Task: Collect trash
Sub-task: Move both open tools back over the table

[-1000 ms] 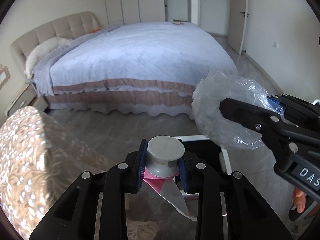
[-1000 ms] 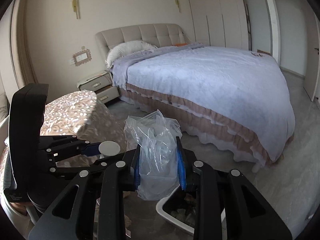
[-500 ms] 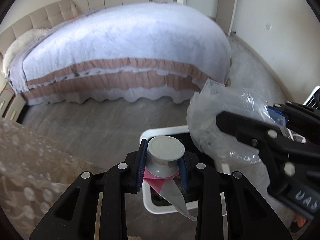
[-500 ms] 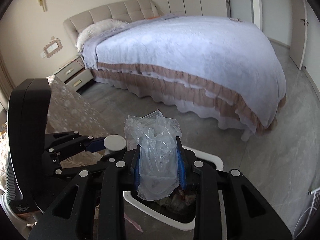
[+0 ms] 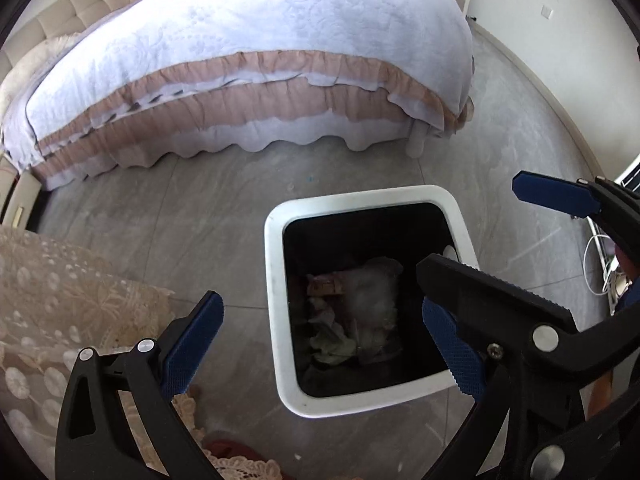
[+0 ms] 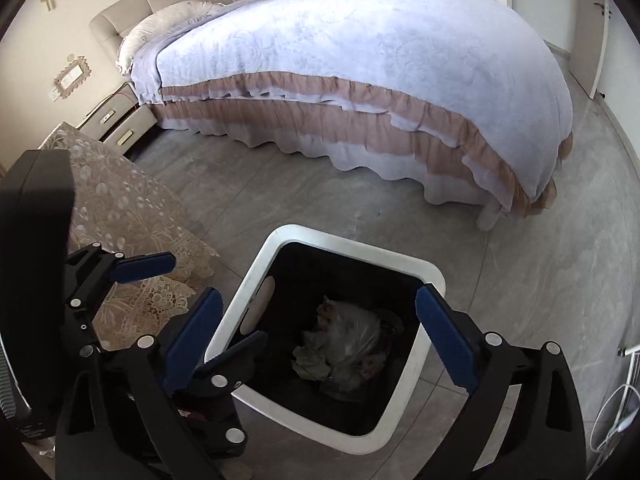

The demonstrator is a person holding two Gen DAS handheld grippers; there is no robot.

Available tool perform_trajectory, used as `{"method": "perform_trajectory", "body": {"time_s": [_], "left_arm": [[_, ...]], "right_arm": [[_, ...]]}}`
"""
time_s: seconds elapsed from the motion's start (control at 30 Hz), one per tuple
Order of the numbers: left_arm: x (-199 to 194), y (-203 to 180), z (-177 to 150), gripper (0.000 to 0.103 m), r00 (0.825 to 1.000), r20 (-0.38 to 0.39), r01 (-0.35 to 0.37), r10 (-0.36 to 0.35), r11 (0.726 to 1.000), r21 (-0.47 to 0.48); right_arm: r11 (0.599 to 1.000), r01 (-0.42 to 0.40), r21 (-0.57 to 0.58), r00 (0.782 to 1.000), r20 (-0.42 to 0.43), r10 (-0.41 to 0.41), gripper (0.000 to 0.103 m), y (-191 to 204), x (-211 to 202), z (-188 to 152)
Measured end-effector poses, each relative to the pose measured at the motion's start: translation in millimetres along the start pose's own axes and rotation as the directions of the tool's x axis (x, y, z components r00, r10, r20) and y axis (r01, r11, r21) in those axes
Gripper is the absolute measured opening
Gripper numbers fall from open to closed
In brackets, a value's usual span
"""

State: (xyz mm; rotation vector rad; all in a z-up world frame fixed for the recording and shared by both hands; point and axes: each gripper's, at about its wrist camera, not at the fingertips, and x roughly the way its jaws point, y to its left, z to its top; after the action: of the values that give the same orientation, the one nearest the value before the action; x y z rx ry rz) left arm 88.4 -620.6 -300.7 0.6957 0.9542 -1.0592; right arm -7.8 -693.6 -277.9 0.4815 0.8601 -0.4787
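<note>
The left gripper (image 5: 320, 336) is held with its blue-padded fingers (image 5: 192, 340) spread wide apart and nothing between them, directly above the white-rimmed trash bin (image 5: 276, 312). The right gripper (image 6: 316, 340) is likewise seen with its fingers parted and nothing gripped, poised over the same trash bin (image 6: 416, 376). In the left wrist view the right gripper (image 5: 488, 256) is seen crossing in from the right side, one finger over the bin's rim. Inside the bin's dark interior a crumpled clear plastic bag (image 6: 352, 336) is seen lying on top of other crumpled trash (image 5: 332, 340). The bin is set on a grey tiled floor (image 5: 200, 208). A lace-covered table (image 6: 132, 216) is seen just beside the bin on its left. Beyond the floor, a bed (image 6: 360, 64) with a pale bedspread and pink ruffles is visible.
</note>
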Motion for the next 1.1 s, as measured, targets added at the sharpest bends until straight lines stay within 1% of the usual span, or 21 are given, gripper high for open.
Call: {"method": "perform_trajectory", "body": {"time_s": [0.1,0.2,0.37,0.47,0.57,0.67,0.8,0.97,1.1], "left_arm": [[-3.7,3.4,-2.6,0.098,1.000,0.010,0.002,-0.002,1.000,-0.019],[-12.6,5.8,-4.2,0.098,0.999,0.033,-0.010,0.011,0.999,-0.034],[-40.9,12.4,-5.2,0.098,0.993,0.102,-0.045,0.050,0.997,-0.055],[-64.1,18.3,-5.3,0.098,0.985,0.154,-0.063,0.075,0.995,-0.080],[-88.4,27.7,-5.1,0.098,0.974,0.205,-0.073,0.096,0.990,-0.118],[-112.4,39.5,-7.7,0.098,0.960,0.249,-0.090,0.127,0.983,-0.158],[-141.5,51.2,-13.1,0.098,0.944,0.299,-0.080,0.137,0.977,-0.196],[-175.3,56.5,-24.8,0.098,0.914,0.366,-0.099,0.176,0.971,-0.220],[-198.6,61.7,-34.0,0.098,0.892,0.403,-0.113,0.205,0.964,-0.242]], "right_arm": [[1.000,0.004,0.007,1.000,0.006,-0.004,0.097,-0.3,-1.9,-1.2],[1.000,0.009,0.003,1.000,0.025,-0.009,0.097,2.9,-7.1,1.0],[1.000,0.001,-0.021,0.995,0.101,0.001,0.098,14.8,-28.2,9.9],[0.999,-0.003,-0.042,0.986,0.169,0.010,0.098,27.4,-47.0,17.2],[0.998,-0.011,-0.067,0.974,0.225,0.026,0.098,40.0,-66.2,23.3],[0.995,-0.019,-0.099,0.964,0.263,0.045,0.098,51.9,-81.5,27.9],[0.991,-0.034,-0.132,0.946,0.317,0.074,0.098,65.6,-103.3,30.6],[0.984,-0.059,-0.166,0.925,0.361,0.116,0.098,80.2,-124.2,33.3],[0.976,-0.071,-0.207,0.907,0.395,0.149,0.098,99.9,-141.7,33.7]]}}
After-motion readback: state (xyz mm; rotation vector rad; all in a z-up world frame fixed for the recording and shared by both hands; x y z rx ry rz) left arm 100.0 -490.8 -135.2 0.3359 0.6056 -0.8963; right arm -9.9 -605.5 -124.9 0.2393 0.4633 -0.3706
